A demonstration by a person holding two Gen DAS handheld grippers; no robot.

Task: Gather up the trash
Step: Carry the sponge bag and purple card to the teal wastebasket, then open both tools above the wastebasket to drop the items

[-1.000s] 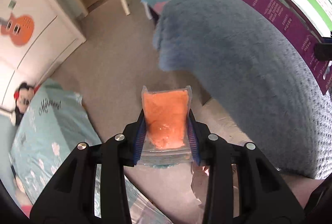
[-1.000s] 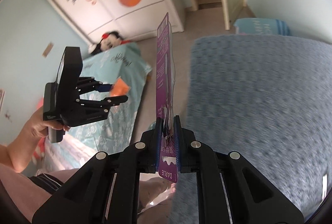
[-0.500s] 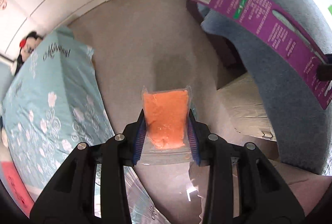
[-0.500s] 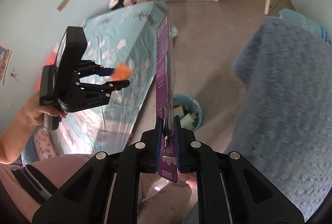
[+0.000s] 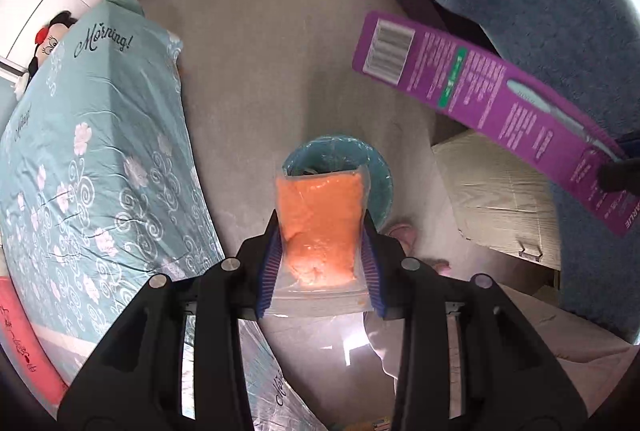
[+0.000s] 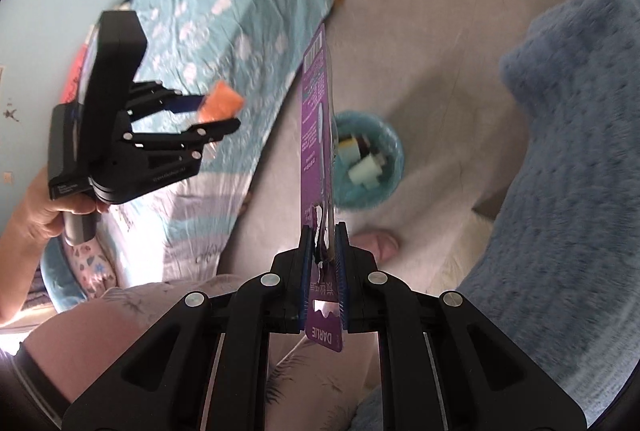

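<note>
My left gripper [image 5: 320, 231] is shut on a clear zip bag of orange stuff [image 5: 320, 223] and points straight down over a teal waste bin [image 5: 376, 175] on the floor. My right gripper [image 6: 323, 235] is shut on a long purple toothbrush card [image 6: 316, 103], held edge-on and pointing steeply down. The same purple card [image 5: 488, 107] crosses the right of the left wrist view. The bin [image 6: 394, 151] lies just right of the card and holds several pieces of trash. The left gripper [image 6: 216, 111] with the orange bag [image 6: 220, 103] shows at the left, a hand gripping its handle.
A bed with a teal flowered cover [image 5: 92, 159] runs along the left. A blue fluffy blanket [image 6: 572, 151] covers the bed on the right, with a cardboard box [image 5: 496, 191] beside it. Grey floor [image 5: 280, 51] lies between. A person's legs [image 6: 160, 331] and pink slipper [image 6: 376, 243] are below.
Both grippers have tilted downward and sunk, each keeping its hold. The teal bin has come into view under the left gripper, and it sits closer and larger in the right wrist view.
</note>
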